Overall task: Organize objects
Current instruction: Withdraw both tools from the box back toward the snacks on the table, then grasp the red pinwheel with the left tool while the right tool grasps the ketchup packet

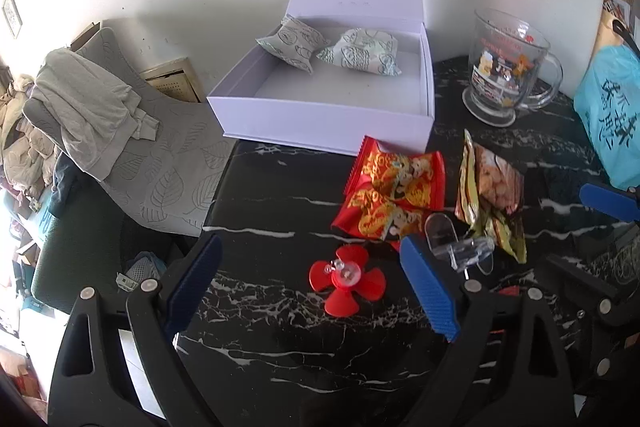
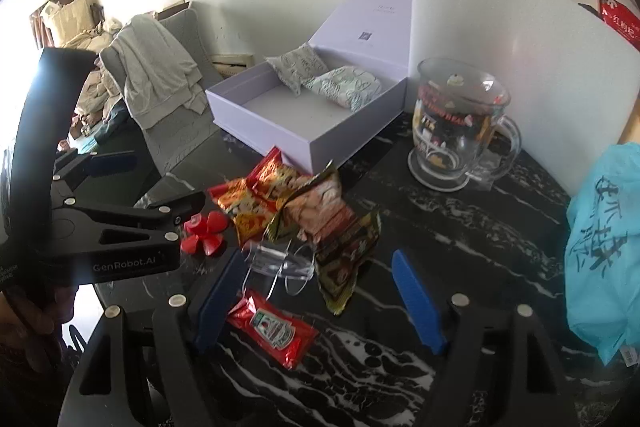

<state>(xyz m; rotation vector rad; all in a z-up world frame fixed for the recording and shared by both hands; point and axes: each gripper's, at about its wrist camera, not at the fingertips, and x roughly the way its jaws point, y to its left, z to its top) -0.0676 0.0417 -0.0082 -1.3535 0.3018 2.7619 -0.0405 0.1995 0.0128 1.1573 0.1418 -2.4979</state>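
An open white box stands at the back of the black marble table and holds two patterned pouches. In front of it lie red snack packets, a gold snack packet, a clear plastic piece, a red flower-shaped toy and a ketchup sachet. My left gripper is open, its jaws either side of the red toy. My right gripper is open above the sachet and clear piece.
A printed glass mug stands at the back right. A blue plastic bag lies at the right edge. A white board leans behind the mug. A chair with a grey garment stands left of the table.
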